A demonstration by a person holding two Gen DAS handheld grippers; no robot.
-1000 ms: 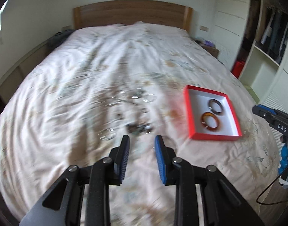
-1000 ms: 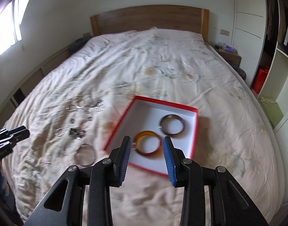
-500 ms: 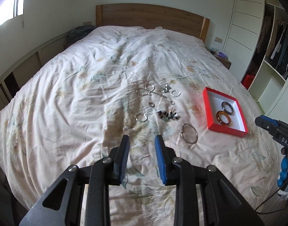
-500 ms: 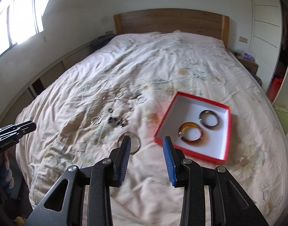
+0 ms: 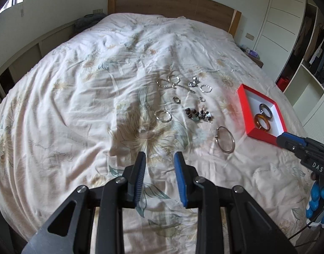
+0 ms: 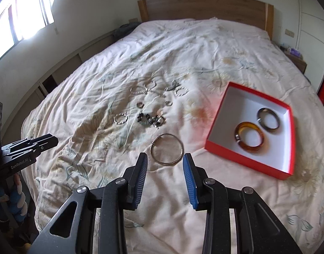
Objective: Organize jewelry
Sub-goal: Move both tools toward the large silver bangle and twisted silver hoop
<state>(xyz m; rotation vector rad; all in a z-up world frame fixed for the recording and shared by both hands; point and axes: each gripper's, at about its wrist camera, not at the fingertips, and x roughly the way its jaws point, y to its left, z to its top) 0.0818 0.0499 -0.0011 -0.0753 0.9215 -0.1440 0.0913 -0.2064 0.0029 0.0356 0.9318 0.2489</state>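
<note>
Loose jewelry lies on the floral bedspread: a large silver bangle (image 6: 167,149) (image 5: 225,139), a dark beaded bracelet (image 6: 150,120) (image 5: 199,115), a small silver hoop (image 6: 120,118) (image 5: 162,116) and several silver chains and rings (image 6: 155,90) behind. A red box (image 6: 217,146) (image 5: 242,105) at the right holds an amber bangle (image 6: 249,134) and a dark bangle (image 6: 268,119). My right gripper (image 6: 165,165) is open and empty, just in front of the large bangle. My left gripper (image 5: 159,163) is open and empty, nearer than the jewelry.
The bed has a wooden headboard (image 6: 204,6) at the back. A window (image 6: 18,17) is at the left, wardrobe shelves (image 5: 314,48) at the right. The other gripper shows at each view's edge: (image 5: 305,150), (image 6: 26,148).
Both grippers pulled back and swung left; the box moved right in both views. The large silver bangle now lies just ahead of the right gripper. Both stay open.
</note>
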